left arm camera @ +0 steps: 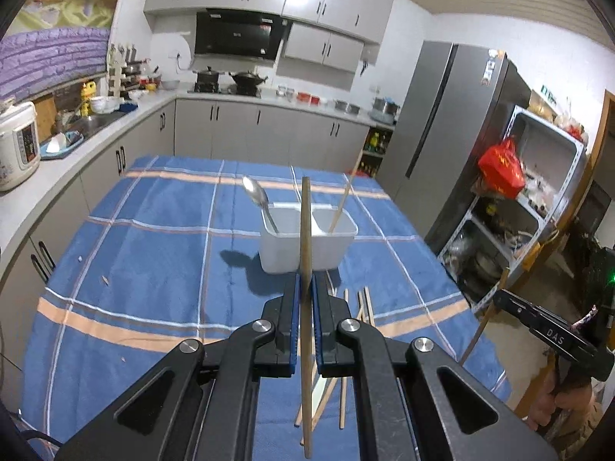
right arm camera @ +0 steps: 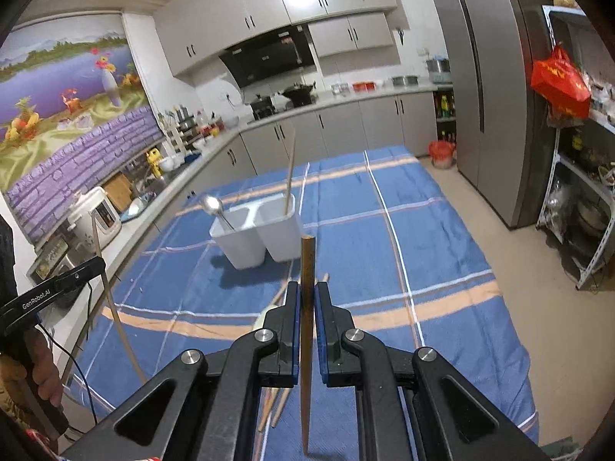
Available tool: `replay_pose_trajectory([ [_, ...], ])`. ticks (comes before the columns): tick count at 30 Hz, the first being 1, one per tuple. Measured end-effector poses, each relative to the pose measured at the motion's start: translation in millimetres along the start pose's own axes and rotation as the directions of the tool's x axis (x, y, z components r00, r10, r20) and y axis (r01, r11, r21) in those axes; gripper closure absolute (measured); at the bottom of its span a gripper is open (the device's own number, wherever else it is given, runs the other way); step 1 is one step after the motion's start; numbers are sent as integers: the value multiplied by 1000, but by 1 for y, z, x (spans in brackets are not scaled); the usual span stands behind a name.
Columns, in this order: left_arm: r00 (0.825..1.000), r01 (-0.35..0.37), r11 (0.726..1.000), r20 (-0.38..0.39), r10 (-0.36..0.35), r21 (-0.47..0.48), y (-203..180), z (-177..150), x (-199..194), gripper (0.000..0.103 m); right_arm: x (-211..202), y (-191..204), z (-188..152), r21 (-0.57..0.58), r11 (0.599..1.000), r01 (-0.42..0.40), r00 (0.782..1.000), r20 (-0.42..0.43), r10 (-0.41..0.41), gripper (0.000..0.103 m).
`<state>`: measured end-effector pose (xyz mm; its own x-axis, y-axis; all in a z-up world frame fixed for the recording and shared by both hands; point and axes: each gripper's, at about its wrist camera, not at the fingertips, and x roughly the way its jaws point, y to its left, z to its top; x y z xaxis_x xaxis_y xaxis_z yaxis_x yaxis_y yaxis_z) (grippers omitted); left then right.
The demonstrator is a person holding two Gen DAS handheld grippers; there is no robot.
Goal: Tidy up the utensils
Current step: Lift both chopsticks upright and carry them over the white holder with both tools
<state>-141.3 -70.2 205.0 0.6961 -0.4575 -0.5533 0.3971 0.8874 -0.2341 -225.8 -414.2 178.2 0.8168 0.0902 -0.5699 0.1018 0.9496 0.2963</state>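
My left gripper [left arm camera: 306, 288] is shut on a wooden chopstick [left arm camera: 305, 230], held upright above the blue checked tablecloth [left arm camera: 153, 238]. My right gripper [right arm camera: 306, 296] is shut on another brown chopstick [right arm camera: 307, 261], also upright. A white two-compartment holder [left arm camera: 307, 246] stands ahead mid-table; a metal spoon [left arm camera: 255, 192] leans in its left compartment and one chopstick [left arm camera: 346, 196] in its right. It also shows in the right wrist view [right arm camera: 261, 230]. Several loose chopsticks [left arm camera: 365, 303] lie on the cloth under the grippers. The other gripper shows at each view's edge [left arm camera: 553, 338] [right arm camera: 50, 296].
Grey kitchen counters [left arm camera: 127, 115] with a rice cooker [left arm camera: 15, 142] run along the left and back. A grey fridge [left arm camera: 442, 134] and a metal shelf [left arm camera: 530, 199] with a red bag [left arm camera: 499, 169] stand right of the table.
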Motion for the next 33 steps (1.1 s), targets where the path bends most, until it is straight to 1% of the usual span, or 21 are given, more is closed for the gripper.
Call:
replay_pose_trajectory([
  [6, 998, 12, 1000, 69, -11, -5, 4, 28, -8, 97, -5, 13, 28, -22, 1000, -17, 998, 62, 18, 96],
  [11, 992, 21, 1000, 121, -20, -14, 8, 66, 3, 97, 0, 24, 64, -48, 998, -37, 994, 102, 42, 96],
  [15, 983, 4, 1000, 184, -2, -14, 9, 102, 23, 97, 9, 30, 100, -44, 997, -67, 988, 136, 73, 96],
  [18, 979, 18, 999, 205, -12, -26, 11, 127, 41, 97, 20, 33, 130, -37, 996, -87, 982, 166, 92, 96],
  [21, 973, 21, 1000, 229, -16, -19, 8, 151, 62, 97, 38, 40, 162, -43, 995, -85, 976, 196, 92, 96],
  [23, 970, 15, 1000, 242, -13, -7, 6, 166, 81, 97, 51, 44, 175, -43, 996, -80, 975, 202, 87, 96],
  [25, 970, 4, 1000, 243, -4, 2, 5, 176, 98, 97, 71, 45, 189, -30, 996, -80, 977, 196, 85, 96],
  [28, 974, -25, 1000, 227, 22, 10, 6, 185, 133, 97, 105, 43, 199, -9, 998, -68, 983, 172, 68, 96],
  [30, 980, -42, 999, 196, 37, 19, 8, 184, 159, 97, 130, 39, 199, 5, 998, -57, 989, 136, 56, 96],
  [33, 991, -55, 998, 120, 52, 21, 14, 175, 198, 97, 167, 32, 192, 17, 999, -43, 997, 61, 42, 96],
])
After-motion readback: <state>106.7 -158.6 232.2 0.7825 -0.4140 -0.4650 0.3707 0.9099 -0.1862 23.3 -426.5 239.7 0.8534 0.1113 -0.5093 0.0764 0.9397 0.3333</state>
